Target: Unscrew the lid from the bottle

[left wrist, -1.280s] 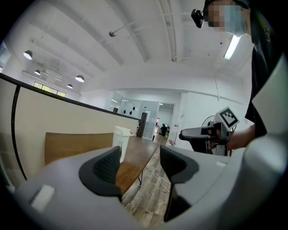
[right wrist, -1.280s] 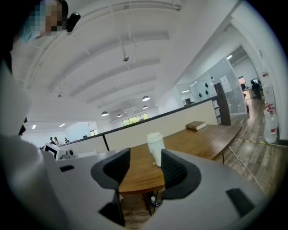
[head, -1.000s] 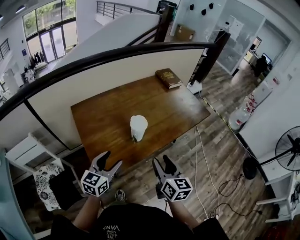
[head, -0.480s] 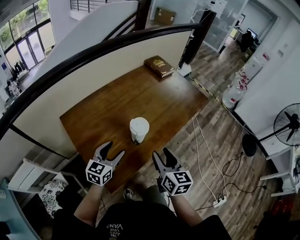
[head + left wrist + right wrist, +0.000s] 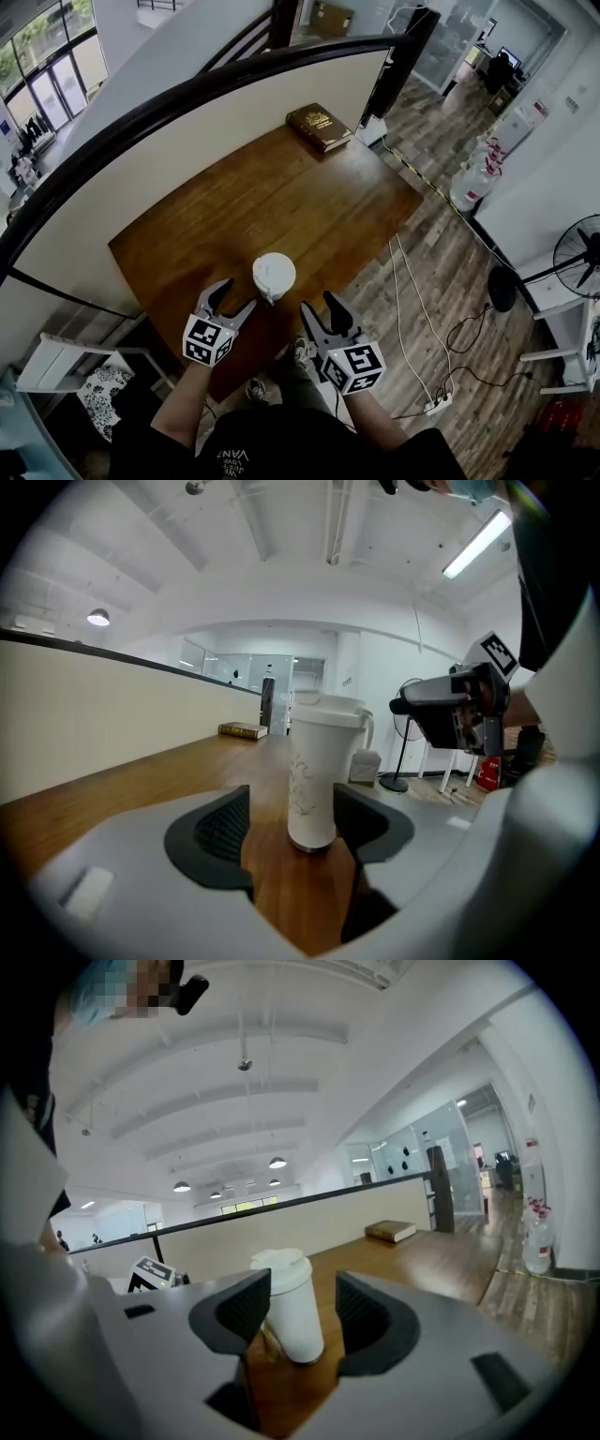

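A white bottle (image 5: 273, 277) with a white lid stands upright near the front edge of the wooden table (image 5: 216, 225). My left gripper (image 5: 233, 298) is open just left of it, short of the bottle. My right gripper (image 5: 321, 309) is open just right of it, over the table's edge. In the left gripper view the bottle (image 5: 317, 772) stands a little beyond the open gripper (image 5: 292, 829), untouched by the pads. In the right gripper view the bottle (image 5: 290, 1305) also stands beyond the open gripper (image 5: 296, 1316), free of its pads. The lid (image 5: 280, 1265) sits on the bottle.
A brown book (image 5: 320, 127) lies at the table's far corner. A cream partition with a black rail (image 5: 187, 103) runs behind the table. Cables (image 5: 412, 309) trail on the wood floor at right, near a fan (image 5: 577, 258) and water jugs (image 5: 473, 183).
Both grippers have come closer to the bottle and the table's front edge. The bottle has stayed in place and both grippers' jaws have stayed open.
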